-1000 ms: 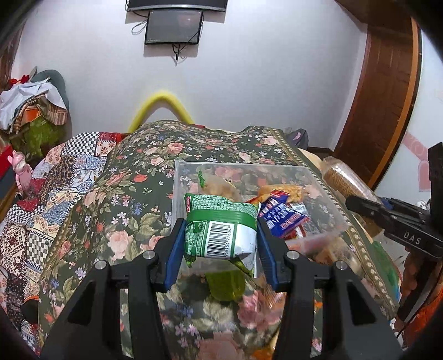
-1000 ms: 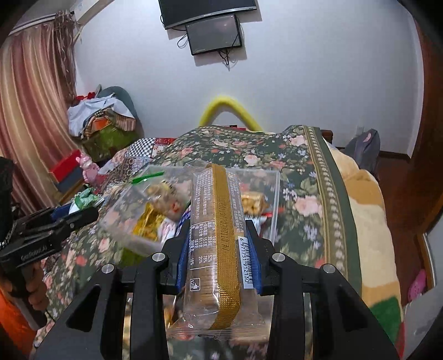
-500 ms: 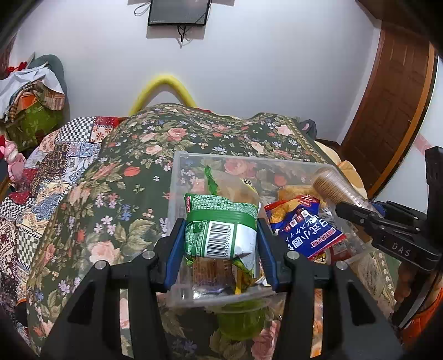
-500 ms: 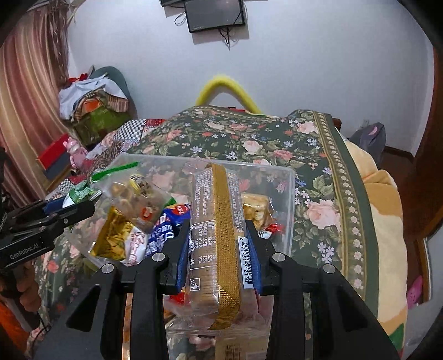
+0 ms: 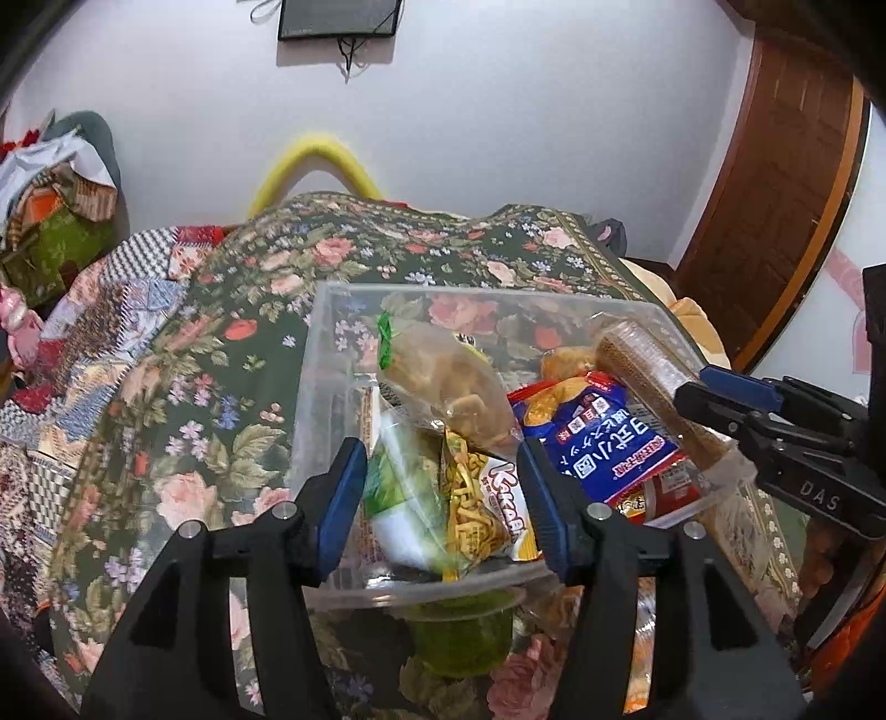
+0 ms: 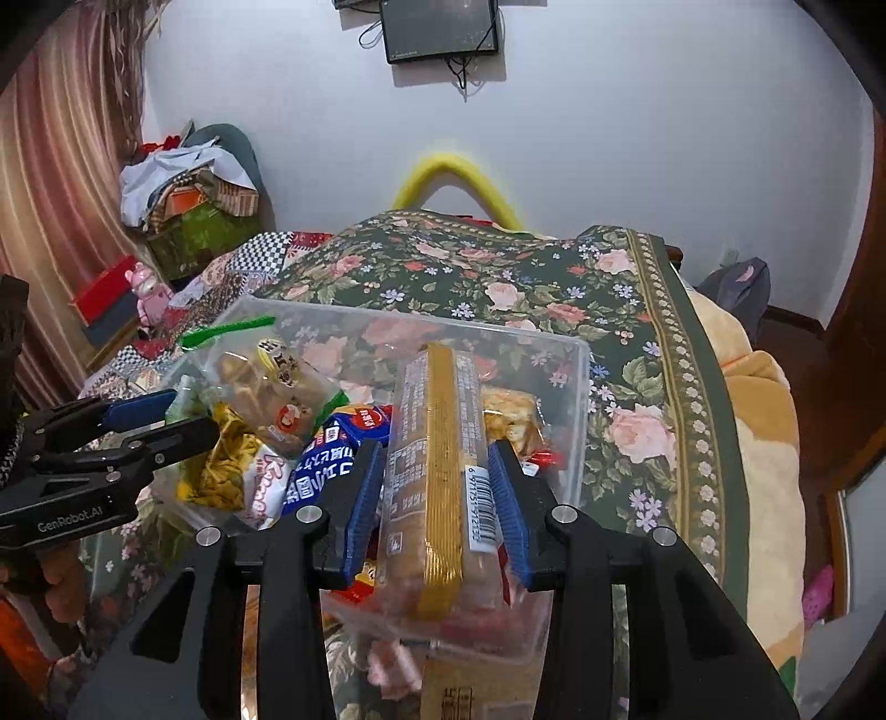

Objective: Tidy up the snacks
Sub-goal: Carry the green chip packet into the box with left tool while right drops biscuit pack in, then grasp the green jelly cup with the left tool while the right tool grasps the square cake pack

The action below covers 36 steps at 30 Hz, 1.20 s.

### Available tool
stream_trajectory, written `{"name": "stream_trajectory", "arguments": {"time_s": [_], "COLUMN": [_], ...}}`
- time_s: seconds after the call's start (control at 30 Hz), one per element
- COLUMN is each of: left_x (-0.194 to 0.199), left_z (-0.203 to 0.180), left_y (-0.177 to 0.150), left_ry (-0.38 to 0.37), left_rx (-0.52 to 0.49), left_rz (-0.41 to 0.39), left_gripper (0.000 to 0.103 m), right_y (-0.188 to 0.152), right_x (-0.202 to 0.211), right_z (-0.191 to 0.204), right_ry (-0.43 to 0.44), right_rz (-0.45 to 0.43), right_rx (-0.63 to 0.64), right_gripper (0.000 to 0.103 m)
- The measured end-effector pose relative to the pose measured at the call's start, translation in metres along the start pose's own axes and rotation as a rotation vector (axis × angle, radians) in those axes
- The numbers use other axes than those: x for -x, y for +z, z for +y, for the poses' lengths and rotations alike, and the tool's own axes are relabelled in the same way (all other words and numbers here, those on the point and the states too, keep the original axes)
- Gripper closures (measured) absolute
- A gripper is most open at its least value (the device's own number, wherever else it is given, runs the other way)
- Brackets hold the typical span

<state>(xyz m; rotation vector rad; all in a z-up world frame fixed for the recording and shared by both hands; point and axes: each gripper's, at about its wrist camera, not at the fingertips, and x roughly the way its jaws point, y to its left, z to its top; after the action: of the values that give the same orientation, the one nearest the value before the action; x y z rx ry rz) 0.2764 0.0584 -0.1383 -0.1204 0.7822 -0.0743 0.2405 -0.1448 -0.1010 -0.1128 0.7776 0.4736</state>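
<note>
At the bottom centre of the left wrist view, the left gripper (image 5: 443, 498) stands with its blue pads spread, and the green-and-white snack packet (image 5: 401, 487), blurred, lies loose between them inside the clear plastic bin (image 5: 326, 354), not pinched. Just right of it in the bin sits a yellow noodle snack bag (image 5: 487, 509), and above both a clear bag of brown snacks with a green tie (image 5: 448, 382). Toward the right of the frame a blue packet with white lettering (image 5: 609, 443) leans against the bin's near right side. Under the bin's near rim, at lower centre, a green cup (image 5: 462, 637) shows through the plastic. At the bottom centre of the right wrist view, the right gripper (image 6: 437, 498) pinches a long cracker pack with a gold stripe (image 6: 437, 459), held over the right part of the bin (image 6: 576, 399). The bin rests on a dark floral bedspread (image 6: 498, 271) filling the middle of the frame. Beyond it, at upper centre, a yellow curved tube (image 6: 454, 171) rises against the white wall, and a black screen (image 6: 440, 27) hangs at the top edge
</note>
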Motion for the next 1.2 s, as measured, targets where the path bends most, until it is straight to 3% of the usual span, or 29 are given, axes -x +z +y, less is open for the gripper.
{"name": "stream_trajectory", "arguments": {"time_s": [0.27, 0.57, 0.93, 1.2], "left_x": [0.041, 0.066, 0.034, 0.004], "left_z": [-0.007, -0.006, -0.001, -0.002], "left_y": [0.0, -0.023, -0.065, -0.072], "left_ry": [-0.007, -0.008, 0.004, -0.002], "left_rx": [-0.03, -0.037, -0.016, -0.002], "left_rz": [-0.056, -0.038, 0.088, 0.135], "left_gripper": [0.047, 0.047, 0.047, 0.047], "right_y": [-0.006, -0.028, -0.071, -0.092], "right_x": [0.031, 0.062, 0.053, 0.028], "right_z": [-0.004, -0.012, -0.026, -0.029], "right_ry": [0.005, 0.002, -0.014, 0.008], "right_rz": [-0.037, -0.052, 0.056, 0.124], "right_rx": [-0.013, -0.047, -0.088, -0.122], "right_gripper": [0.059, 0.05, 0.047, 0.047]}}
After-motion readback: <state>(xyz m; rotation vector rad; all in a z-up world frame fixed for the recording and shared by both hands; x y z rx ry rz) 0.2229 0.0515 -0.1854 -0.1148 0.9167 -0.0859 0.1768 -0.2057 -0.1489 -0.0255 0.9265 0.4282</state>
